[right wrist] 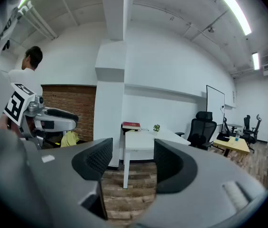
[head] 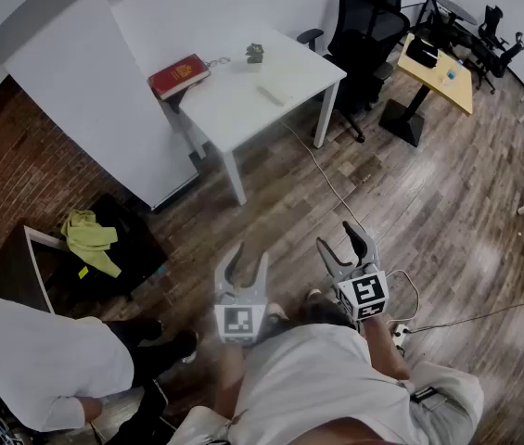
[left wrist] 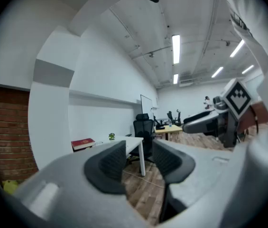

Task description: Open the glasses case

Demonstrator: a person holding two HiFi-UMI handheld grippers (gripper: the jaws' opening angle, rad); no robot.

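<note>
A pale oblong glasses case [head: 271, 94] lies shut on the white table [head: 289, 63] far ahead of me, across the wooden floor. On the same table are a red book [head: 179, 74] and a small plant [head: 255, 53]. My left gripper [head: 247, 260] and right gripper [head: 340, 239] hang side by side over the floor, well short of the table. Both are open with nothing between their jaws. The left gripper view looks past its own open left gripper [left wrist: 141, 159] at the table [left wrist: 130, 141]. The right gripper view shows its own open right gripper [right wrist: 131, 159] and the table [right wrist: 143, 139].
Black office chairs [head: 364, 28] and a wooden desk [head: 440, 70] stand right of the table. A cable [head: 326, 179] runs over the floor to a power strip [head: 399, 330]. Another person [head: 39, 360] crouches at lower left by a dark cabinet with a yellow cloth [head: 90, 239].
</note>
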